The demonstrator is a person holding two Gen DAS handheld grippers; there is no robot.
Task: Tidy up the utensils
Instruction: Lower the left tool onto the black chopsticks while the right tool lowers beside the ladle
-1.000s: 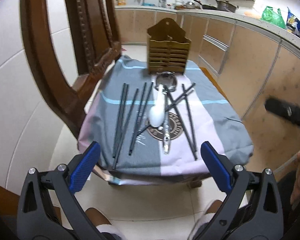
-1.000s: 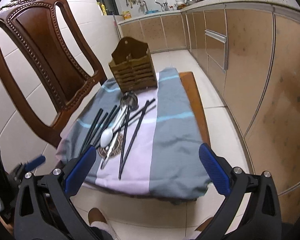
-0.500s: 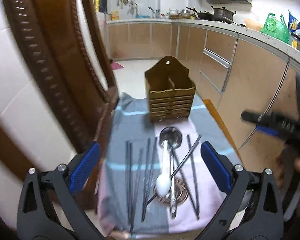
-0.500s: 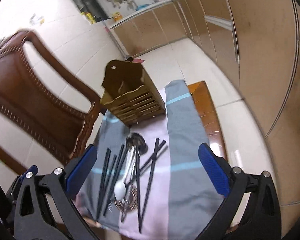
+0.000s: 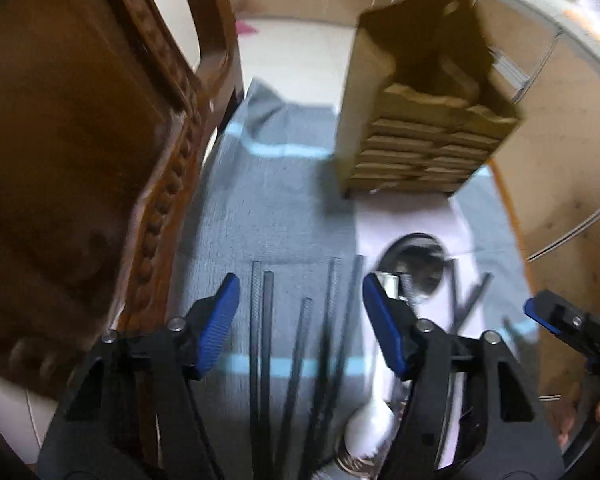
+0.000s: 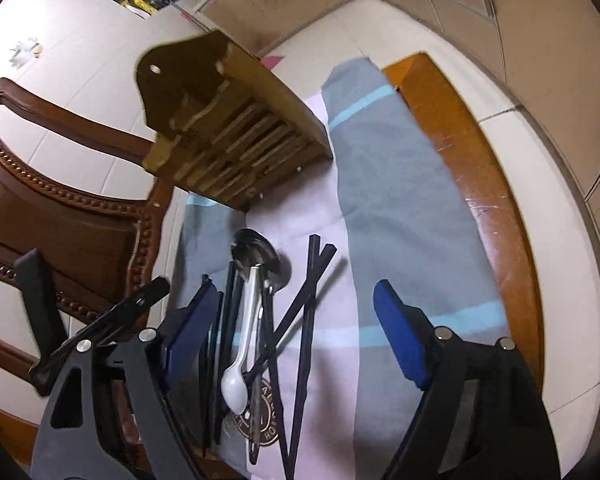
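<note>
Jaws of both grippers are closing, still apart and unloaded, above chopsticks (image 5: 296, 344) lying between them

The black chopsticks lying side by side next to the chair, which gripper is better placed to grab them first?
Left, probably. The left gripper hangs right over those black chopsticks, its jaws closing with the sticks running between them. The right gripper frames the white spoon and the crossed pile instead.
</note>
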